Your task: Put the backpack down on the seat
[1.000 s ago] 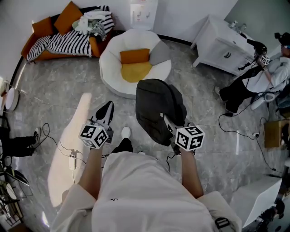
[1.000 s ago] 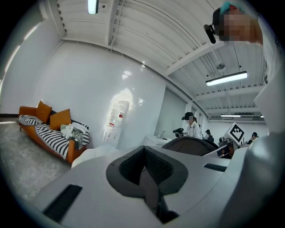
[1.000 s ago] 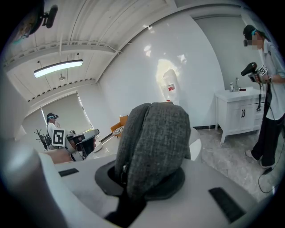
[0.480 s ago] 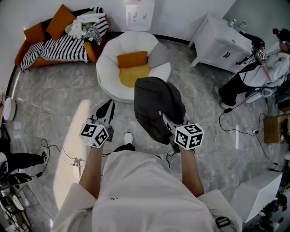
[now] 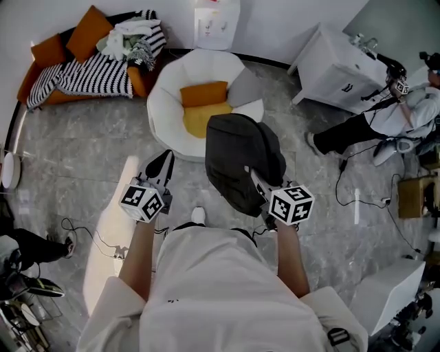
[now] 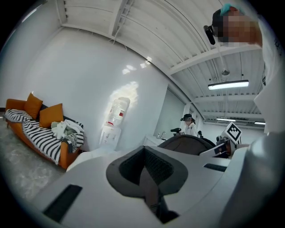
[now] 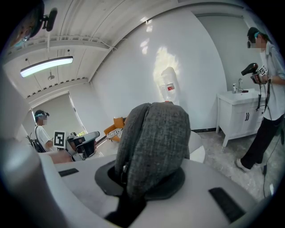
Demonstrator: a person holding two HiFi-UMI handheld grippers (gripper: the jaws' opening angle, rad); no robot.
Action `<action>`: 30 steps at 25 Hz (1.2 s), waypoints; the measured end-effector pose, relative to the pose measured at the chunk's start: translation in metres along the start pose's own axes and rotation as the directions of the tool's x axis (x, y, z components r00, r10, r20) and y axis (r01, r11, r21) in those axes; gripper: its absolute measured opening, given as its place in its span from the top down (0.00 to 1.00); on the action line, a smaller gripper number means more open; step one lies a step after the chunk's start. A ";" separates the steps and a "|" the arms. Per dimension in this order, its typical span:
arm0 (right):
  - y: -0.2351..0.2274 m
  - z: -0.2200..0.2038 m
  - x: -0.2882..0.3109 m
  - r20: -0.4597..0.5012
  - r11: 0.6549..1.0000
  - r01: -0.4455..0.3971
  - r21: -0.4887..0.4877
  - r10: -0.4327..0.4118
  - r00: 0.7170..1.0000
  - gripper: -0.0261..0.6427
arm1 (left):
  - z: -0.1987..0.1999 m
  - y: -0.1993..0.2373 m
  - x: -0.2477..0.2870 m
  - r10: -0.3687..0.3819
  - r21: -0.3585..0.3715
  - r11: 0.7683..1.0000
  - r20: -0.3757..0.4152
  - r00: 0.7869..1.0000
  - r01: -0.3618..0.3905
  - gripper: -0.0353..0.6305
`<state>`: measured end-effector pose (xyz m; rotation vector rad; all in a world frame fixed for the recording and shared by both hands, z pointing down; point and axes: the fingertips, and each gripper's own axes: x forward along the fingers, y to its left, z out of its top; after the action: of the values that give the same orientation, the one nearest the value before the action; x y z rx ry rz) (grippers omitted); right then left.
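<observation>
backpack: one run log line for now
right gripper: shut on backpack | left gripper: shut, empty | seat: ahead, backpack not yet on it

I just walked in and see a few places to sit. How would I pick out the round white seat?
Find the water dispenser against the wall. The seat sits just in front of it, to the right of the orange sofa. It is the only round, white one, shaped like a bowl, with a yellow cushion in its middle.

No legible words, brands or numbers anywhere. Only coded black-and-white square patterns, on left white marker cube [image 5: 142, 202] and right white marker cube [image 5: 291, 205].
</observation>
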<state>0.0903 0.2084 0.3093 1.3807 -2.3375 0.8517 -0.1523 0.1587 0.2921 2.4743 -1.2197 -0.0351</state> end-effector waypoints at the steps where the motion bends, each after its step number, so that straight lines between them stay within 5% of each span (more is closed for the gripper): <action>1: 0.001 0.003 0.005 -0.001 1.000 0.001 0.000 -0.001 1.000 0.85 | 0.000 0.007 0.000 0.006 0.001 1.000 -0.002 1.000 -0.006 0.93; 18: 0.010 0.033 0.055 -0.010 1.000 -0.012 0.003 0.012 1.000 0.85 | 0.008 0.051 0.006 0.015 0.006 1.000 -0.017 1.000 -0.014 0.93; 30: -0.027 0.071 0.090 -0.014 0.999 -0.018 -0.048 0.017 1.000 0.85 | 0.011 0.070 0.041 0.049 -0.002 0.999 -0.018 0.999 -0.049 0.93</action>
<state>0.0728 0.0922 0.3101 1.3332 -2.3473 0.8025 -0.1821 0.0852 0.3120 2.4369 -1.2713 -0.0009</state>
